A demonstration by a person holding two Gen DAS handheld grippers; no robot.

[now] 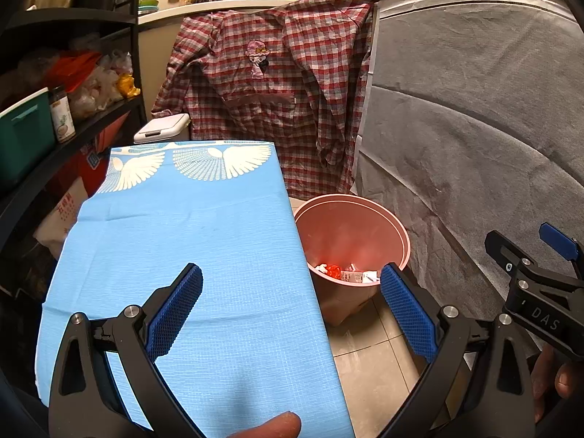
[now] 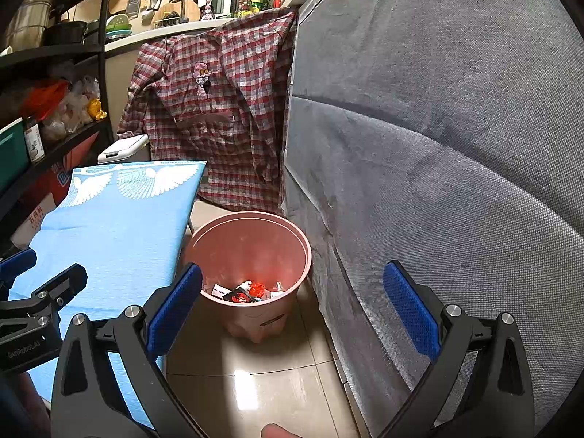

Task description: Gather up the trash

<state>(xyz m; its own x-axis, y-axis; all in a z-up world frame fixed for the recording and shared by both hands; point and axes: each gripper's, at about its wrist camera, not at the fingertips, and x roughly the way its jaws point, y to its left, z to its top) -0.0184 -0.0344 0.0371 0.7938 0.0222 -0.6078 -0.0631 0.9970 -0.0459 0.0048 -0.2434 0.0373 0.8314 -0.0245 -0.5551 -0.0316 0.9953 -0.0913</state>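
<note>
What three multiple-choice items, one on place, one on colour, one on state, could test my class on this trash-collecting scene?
1. Where does the round pink plastic bin stand?
A. On the tiled floor beside the blue-clothed table
B. On the table
C. On a shelf

2. What colour are the gripper pads?
A. Red
B. Blue
C. Green

3. How are the left gripper and right gripper?
A. Both open, empty
B. Both shut on trash
C. One holds a wrapper

Key: 1 A, its base sits on the tiles; 2 B, the textured pads are blue; 3 A, nothing lies between the spread fingers.
</note>
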